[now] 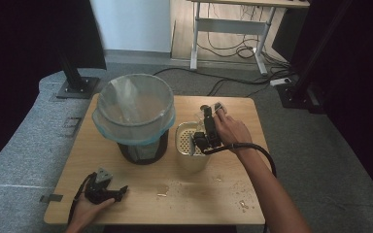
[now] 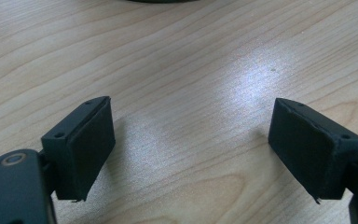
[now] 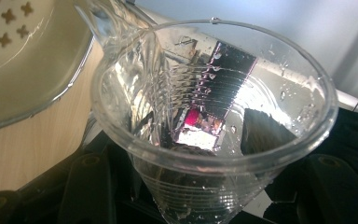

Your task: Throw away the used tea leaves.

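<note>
The clear plastic cup (image 3: 214, 126) sits pinched between the jaws of my right gripper (image 1: 205, 127), held over the back edge of the perforated strainer (image 1: 184, 138) that rests on the pale container (image 1: 194, 162) at the middle of the table (image 1: 141, 204). In my right gripper view the cup's mouth faces me with droplets clinging to its walls and no pool of liquid that I can make out, and the strainer's cross-shaped holes lie just beside it at the upper left. I judge I hold it tipped there so that whatever it carried runs through the strainer and not onto the wood; a few wet spots (image 1: 164, 189) already dot the tabletop in front of the container. My black jaws press on the cup's ribbed lower wall from both sides, low enough that the rim stays free.

To the left of the strainer stands the dark mesh bin (image 1: 135, 119) lined with a translucent bag (image 1: 161, 127), near enough that I judge the cup could go there next.

My left gripper (image 1: 114, 194) rests near the front left corner of the table, well apart from all this. Its jaws stand spread wide with nothing but bare wood grain between them, parked out of the way while one claw does the pouring.
</note>
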Demonstrator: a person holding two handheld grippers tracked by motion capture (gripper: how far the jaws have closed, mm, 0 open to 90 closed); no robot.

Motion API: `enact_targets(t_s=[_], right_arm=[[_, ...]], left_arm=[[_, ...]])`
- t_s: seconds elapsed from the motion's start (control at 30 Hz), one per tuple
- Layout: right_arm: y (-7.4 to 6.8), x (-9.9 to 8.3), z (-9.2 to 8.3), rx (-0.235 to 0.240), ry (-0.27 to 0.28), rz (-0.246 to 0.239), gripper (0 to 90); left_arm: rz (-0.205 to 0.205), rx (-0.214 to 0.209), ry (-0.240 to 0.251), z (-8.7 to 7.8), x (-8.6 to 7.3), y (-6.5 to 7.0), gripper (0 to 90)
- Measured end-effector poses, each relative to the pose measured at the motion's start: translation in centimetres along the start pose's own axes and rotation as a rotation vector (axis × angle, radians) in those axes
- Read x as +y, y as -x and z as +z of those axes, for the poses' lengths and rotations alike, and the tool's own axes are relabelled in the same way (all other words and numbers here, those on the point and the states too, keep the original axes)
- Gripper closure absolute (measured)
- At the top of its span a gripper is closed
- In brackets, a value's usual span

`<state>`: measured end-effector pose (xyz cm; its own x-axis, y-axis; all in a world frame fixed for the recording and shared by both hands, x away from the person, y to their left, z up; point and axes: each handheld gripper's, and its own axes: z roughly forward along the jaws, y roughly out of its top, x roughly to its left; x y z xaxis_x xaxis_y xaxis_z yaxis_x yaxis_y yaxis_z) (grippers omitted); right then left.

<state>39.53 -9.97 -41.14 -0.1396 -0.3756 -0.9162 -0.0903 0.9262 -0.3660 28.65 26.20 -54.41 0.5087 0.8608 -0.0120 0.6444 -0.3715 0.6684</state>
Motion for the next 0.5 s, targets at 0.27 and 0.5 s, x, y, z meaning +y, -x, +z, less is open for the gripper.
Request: enact_targets(t_s=[0.27,0.5], right_arm=[[-0.8,1.4,0.0,-0.109,-0.014,-0.278,43.6],[-1.5,2.6,-0.1,-0.187,0.006,-0.516,44.0]], left_arm=[[0.002,-0.001,-0.001,0.0,0.0,0.0,14.2],[0.003,-0.001,-0.003,0.1,0.1,0.0,14.0]])
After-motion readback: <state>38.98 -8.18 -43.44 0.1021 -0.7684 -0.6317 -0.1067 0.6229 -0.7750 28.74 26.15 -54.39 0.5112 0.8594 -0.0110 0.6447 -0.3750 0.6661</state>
